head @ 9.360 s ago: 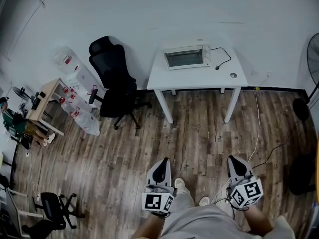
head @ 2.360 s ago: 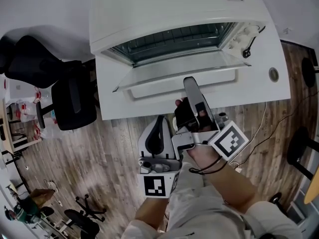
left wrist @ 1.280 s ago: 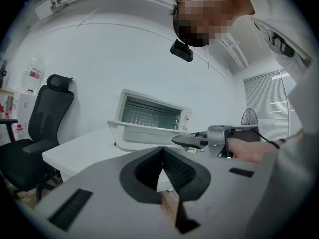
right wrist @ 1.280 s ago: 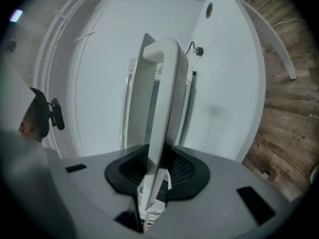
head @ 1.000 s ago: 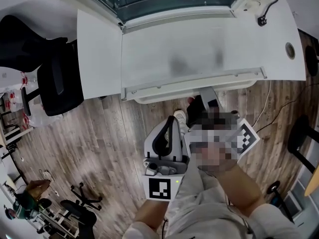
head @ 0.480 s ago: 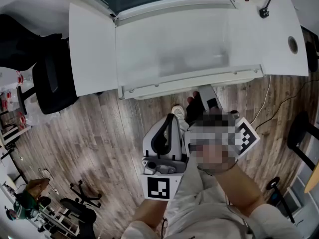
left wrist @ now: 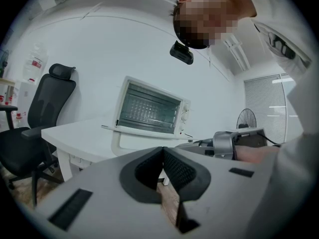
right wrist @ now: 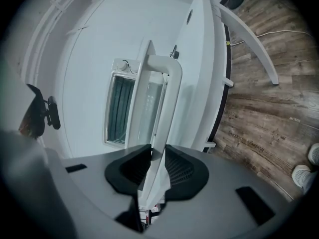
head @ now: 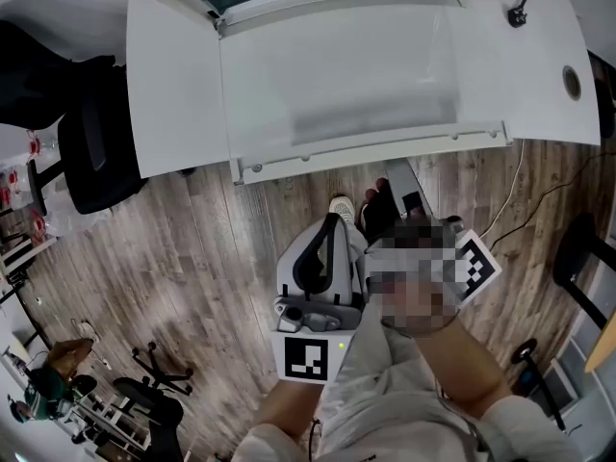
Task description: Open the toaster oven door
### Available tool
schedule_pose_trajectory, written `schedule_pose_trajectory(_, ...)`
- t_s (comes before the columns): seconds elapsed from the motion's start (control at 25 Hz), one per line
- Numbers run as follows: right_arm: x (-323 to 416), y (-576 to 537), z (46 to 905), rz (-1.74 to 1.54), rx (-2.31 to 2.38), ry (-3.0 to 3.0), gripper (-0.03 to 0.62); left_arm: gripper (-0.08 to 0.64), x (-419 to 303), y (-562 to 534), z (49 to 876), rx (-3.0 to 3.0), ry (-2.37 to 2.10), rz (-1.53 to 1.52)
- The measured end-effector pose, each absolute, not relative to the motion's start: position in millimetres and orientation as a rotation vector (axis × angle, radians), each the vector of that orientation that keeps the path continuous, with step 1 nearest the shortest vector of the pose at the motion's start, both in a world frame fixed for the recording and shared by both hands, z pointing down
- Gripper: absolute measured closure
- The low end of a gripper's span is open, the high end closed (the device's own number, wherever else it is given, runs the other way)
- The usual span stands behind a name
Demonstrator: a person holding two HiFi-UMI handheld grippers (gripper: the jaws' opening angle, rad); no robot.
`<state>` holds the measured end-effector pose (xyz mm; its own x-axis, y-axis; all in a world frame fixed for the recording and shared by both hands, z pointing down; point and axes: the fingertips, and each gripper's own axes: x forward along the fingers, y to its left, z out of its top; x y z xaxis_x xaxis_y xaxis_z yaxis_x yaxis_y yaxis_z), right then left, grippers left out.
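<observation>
On my right gripper (right wrist: 154, 156) the jaws have just been closing and now pinch the handle (right wrist: 162, 78) of the door (head: 356, 75), which lies folded down flat over the desk (head: 173, 94). My left gripper (left wrist: 163, 152) hangs apart, jaws pressed together, empty.

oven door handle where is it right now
In the head view the door handle lines the near edge of the open door; the right gripper view shows it between the jaws of the right gripper, which have just been closing.
</observation>
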<state>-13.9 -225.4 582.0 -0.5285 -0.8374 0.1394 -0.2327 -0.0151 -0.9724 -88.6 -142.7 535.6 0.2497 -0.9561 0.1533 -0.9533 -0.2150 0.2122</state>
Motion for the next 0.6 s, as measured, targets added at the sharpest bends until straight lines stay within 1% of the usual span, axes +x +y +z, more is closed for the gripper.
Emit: schedule_pose_trajectory(0.6, -12, -224, 605, -1.621, -1.092, 1.729, 0.497, 0.554, -85, -149, 543, 2.276, -1.78, -0.011)
